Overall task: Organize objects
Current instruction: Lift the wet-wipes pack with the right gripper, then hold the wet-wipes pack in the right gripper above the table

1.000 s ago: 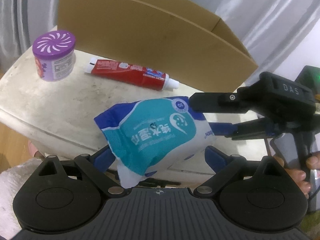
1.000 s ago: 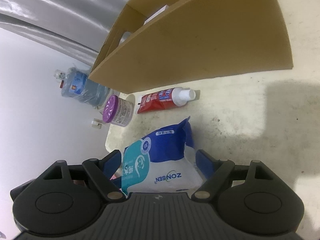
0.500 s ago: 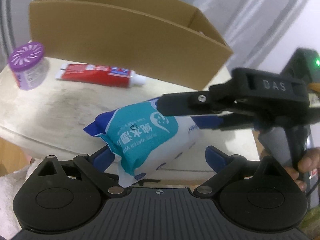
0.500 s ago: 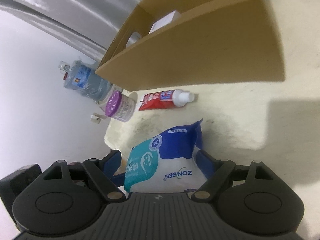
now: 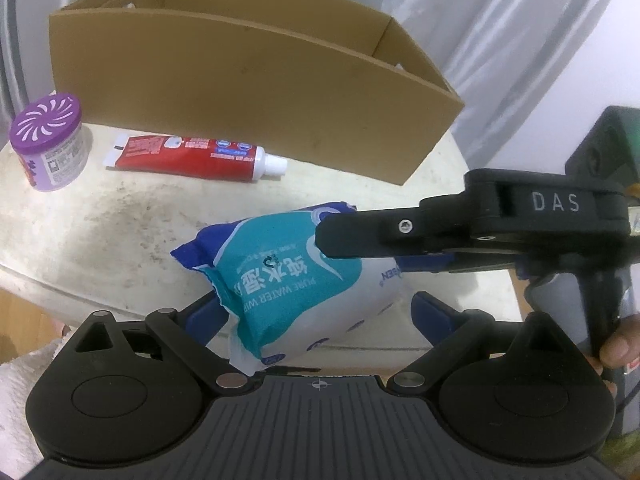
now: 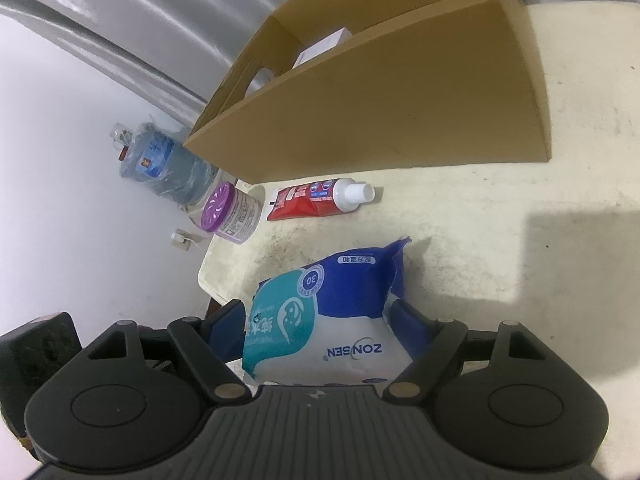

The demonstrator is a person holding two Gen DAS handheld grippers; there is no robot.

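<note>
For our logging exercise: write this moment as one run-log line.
right hand-held gripper closing on wipes pack | left hand-held gripper open around pack

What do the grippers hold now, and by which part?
The right gripper holds the wipes pack by its sides near the white end, jaws closing. The left gripper, open around its other end, holds nothing.

Two fisheye views, each mounted on a handheld gripper and looking forward and steeply down along its fingers; the left wrist view sits close over a wipes pack [image 5: 296, 280] just ahead, facing the long side of a cardboard box [image 5: 240, 100] beyond; the right wrist view faces the same pack [image 6: 328, 320] from its other side, box [image 6: 380, 112] further ahead; both share the toothpaste tube [image 5: 192, 156], purple-lidded jar [image 5: 48, 140] and pale table [image 5: 100, 232].
</note>
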